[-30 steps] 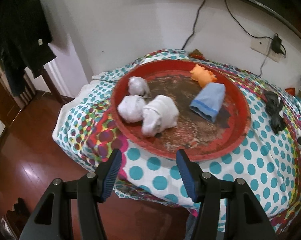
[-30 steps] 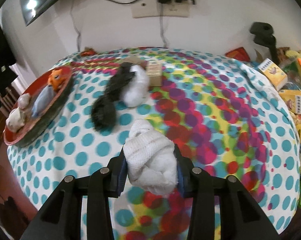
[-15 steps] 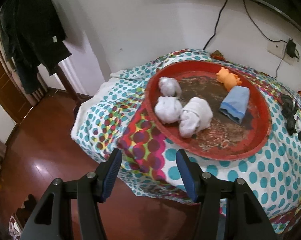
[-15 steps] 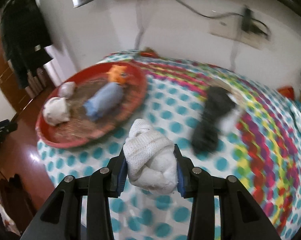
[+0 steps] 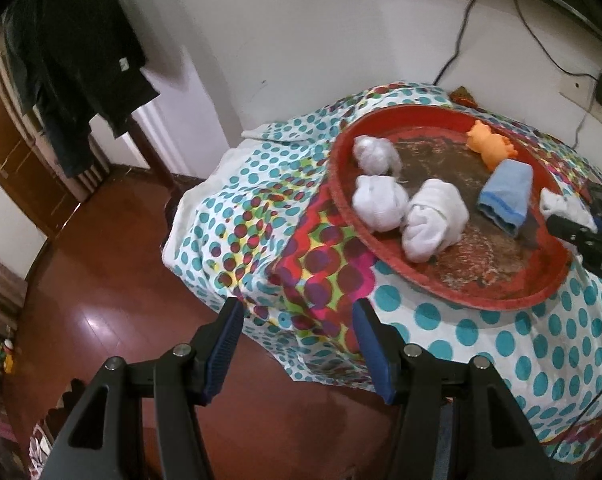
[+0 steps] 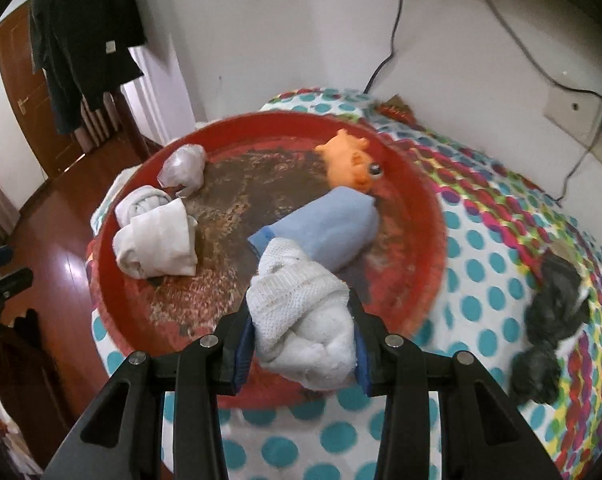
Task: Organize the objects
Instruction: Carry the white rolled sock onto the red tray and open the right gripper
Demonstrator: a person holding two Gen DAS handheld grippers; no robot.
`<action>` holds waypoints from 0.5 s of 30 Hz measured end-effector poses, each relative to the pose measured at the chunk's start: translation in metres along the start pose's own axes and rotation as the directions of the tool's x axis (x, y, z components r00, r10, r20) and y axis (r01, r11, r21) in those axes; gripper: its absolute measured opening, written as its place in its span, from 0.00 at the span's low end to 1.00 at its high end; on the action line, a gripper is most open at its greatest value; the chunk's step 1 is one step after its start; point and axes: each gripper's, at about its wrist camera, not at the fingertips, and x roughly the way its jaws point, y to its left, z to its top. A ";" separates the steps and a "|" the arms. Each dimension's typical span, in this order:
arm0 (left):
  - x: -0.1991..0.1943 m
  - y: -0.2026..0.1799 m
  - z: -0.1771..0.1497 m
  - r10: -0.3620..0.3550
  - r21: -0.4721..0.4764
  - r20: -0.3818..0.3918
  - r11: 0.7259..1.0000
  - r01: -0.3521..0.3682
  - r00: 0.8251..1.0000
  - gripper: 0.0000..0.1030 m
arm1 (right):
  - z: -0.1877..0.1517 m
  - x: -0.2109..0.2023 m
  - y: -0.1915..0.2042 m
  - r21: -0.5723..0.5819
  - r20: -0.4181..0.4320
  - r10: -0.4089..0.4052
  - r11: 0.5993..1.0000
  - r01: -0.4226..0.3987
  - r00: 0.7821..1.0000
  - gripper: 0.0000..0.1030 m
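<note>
- Left wrist view: left gripper point(image 5: 297, 344) jaws wide apart, empty, off the worktop's point(image 5: 441, 320) near edge, leaving the red tray point(image 5: 501, 300) free for delivery.
- Right wrist view: right gripper point(image 6: 301, 344) jaws clamped on white sock bundle point(image 6: 301, 320), over the tray's near rim, evidently to join the sorted socks point(image 6: 157, 240).

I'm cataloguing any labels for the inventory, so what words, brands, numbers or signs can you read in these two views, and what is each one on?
None can be read.
The small pale tag on the dark jacket hanging by the door: too small and blurred to tell whether it bears any text.
No print shows on the red tray, the orange toy, the blue sock roll or the white sock roll.
</note>
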 end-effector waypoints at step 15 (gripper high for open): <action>0.016 0.019 -0.005 0.009 -0.044 -0.066 0.999 -0.012 0.998 0.56 | 0.039 0.061 -0.007 -0.003 -0.033 -0.096 0.995 0.096 0.995 0.37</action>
